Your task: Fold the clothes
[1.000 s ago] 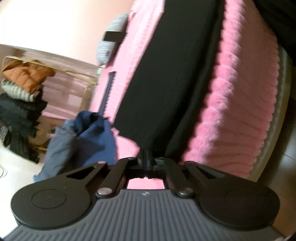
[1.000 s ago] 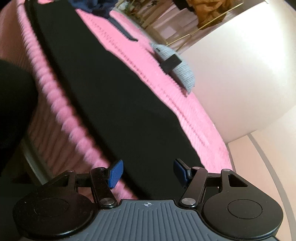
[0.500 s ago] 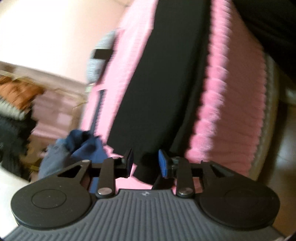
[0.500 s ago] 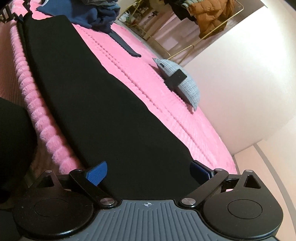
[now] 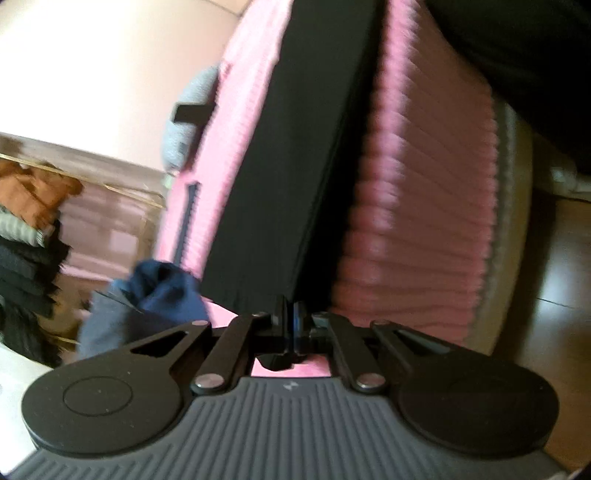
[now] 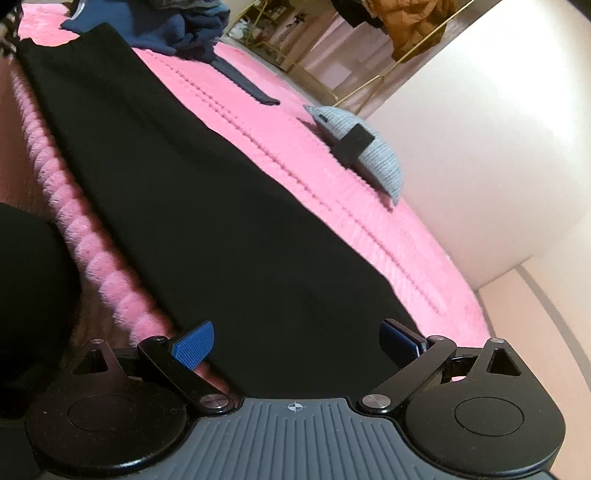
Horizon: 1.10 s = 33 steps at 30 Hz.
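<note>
A long black garment [image 5: 295,166] lies flat along the edge of a bed with a pink fluffy cover [image 5: 417,221]. My left gripper [image 5: 293,321] is at the garment's near corner, its jaws closing tight with the black cloth pinched between the blue pads. In the right wrist view the same black garment [image 6: 207,221] stretches away from my right gripper [image 6: 297,343]. That gripper is open wide at the garment's other end. Its blue pads [image 6: 194,345] stand apart on either side of the cloth and do not press on it.
A pile of blue clothes [image 6: 166,29] and a dark strap [image 6: 243,81] lie farther along the bed. A grey-blue pillow [image 6: 373,158] with a black band rests near the wall. A clothes rack [image 5: 29,206] stands beyond. A person's dark clothing [image 6: 29,295] is beside the bed edge.
The left gripper opened briefly, shifted at the garment's corner and shut on it again. The right gripper's jaws spread from half open to wide and moved along the garment's end.
</note>
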Tool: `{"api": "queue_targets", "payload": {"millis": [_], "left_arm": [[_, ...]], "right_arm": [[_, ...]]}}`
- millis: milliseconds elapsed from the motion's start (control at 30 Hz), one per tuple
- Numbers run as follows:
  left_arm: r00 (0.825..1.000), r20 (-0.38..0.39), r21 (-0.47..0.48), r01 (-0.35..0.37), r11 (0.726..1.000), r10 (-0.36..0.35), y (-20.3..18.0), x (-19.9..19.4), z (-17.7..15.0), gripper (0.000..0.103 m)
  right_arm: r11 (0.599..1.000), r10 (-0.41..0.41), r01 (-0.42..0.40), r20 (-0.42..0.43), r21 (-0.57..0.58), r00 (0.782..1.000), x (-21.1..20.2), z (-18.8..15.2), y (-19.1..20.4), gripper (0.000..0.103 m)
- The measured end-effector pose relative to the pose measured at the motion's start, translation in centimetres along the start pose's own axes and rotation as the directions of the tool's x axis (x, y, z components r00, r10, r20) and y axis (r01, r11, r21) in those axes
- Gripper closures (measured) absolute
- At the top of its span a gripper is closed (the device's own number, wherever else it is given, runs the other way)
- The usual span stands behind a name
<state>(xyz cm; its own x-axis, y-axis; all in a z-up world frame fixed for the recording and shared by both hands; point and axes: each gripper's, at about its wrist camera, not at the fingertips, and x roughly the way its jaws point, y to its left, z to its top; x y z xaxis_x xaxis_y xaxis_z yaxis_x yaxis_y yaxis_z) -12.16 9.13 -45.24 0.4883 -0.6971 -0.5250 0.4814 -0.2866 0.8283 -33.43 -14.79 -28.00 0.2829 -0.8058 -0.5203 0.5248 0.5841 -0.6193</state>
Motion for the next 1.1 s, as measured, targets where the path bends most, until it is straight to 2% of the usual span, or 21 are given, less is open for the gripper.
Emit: {"api": "queue_targets", "payload": {"millis": [67,233,300,367,467,567,633,667,733,867,967,1033,1067,1100], "left_arm": [[1.000,-0.014,0.011,0.015,1.000,-0.015,-1.4,1.0,-0.2,0.100],[1.000,-0.019,-0.020,0.008,1.000,-0.008,-0.5,0.8,-0.2,0.095],[0.999,-0.009,-0.057,0.047,0.997,-0.048,0.8,0.6,-0.2,0.091],[0.997,0.007,-0.158,0.080,0.984,-0.080,2.6,-0.4,-0.8,0.088],[0.995,0.031,-0.310,0.102,0.945,-0.097,5.4,-1.7,-2.2,0.081],[0.995,0.044,-0.465,0.100,0.880,-0.090,8.4,-2.3,-3.9,0.077],[0.997,0.034,-0.562,0.081,0.823,-0.075,10.2,-1.9,-5.0,0.072],[0.997,0.029,-0.583,0.076,0.809,-0.072,11.0,-1.1,-5.2,0.071],[0.998,0.020,-0.622,0.065,0.780,-0.067,12.4,0.5,-5.7,0.071],[0.992,0.037,-0.622,0.117,0.775,-0.120,14.2,5.5,-6.1,0.071],[0.979,0.070,-0.581,0.195,0.790,-0.190,15.1,9.3,-6.1,0.071],[0.969,0.103,-0.565,0.243,0.788,-0.225,15.7,10.8,-6.1,0.071],[0.963,0.120,-0.557,0.267,0.787,-0.242,16.0,11.6,-6.0,0.071],[0.956,0.136,-0.548,0.291,0.784,-0.259,16.3,12.4,-6.0,0.071]], "right_arm": [[1.000,0.007,-0.007,0.012,0.006,1.000,-0.7,0.5,-0.2,0.005],[0.984,0.087,-0.095,0.060,0.147,0.994,-1.4,3.2,-1.4,0.005],[0.976,0.142,-0.157,0.111,0.150,0.984,-1.5,5.3,-1.1,0.005],[0.962,0.229,-0.248,0.166,0.111,0.959,-0.7,8.4,-0.2,0.005],[0.930,0.352,-0.368,0.241,0.024,0.905,0.8,13.8,1.7,0.005],[0.868,0.486,-0.493,0.290,-0.055,0.824,2.9,19.9,4.0,0.005],[0.819,0.568,-0.563,0.292,-0.110,0.769,4.6,23.4,5.8,0.006],[0.791,0.608,-0.596,0.289,-0.137,0.740,5.5,25.2,6.6,0.006],[0.746,0.664,-0.646,0.261,-0.163,0.701,7.5,27.3,7.9,0.006],[0.649,0.761,-0.734,0.194,-0.200,0.620,11.5,31.2,10.4,0.006],[0.609,0.793,-0.765,0.145,-0.210,0.592,13.9,31.9,11.2,0.006],[0.576,0.817,-0.792,0.117,-0.200,0.564,15.1,31.7,11.4,0.034],[0.570,0.822,-0.799,0.112,-0.194,0.559,15.5,31.6,11.3,0.059],[0.574,0.819,-0.793,0.117,-0.203,0.562,15.4,31.2,11.2,0.067]]}}
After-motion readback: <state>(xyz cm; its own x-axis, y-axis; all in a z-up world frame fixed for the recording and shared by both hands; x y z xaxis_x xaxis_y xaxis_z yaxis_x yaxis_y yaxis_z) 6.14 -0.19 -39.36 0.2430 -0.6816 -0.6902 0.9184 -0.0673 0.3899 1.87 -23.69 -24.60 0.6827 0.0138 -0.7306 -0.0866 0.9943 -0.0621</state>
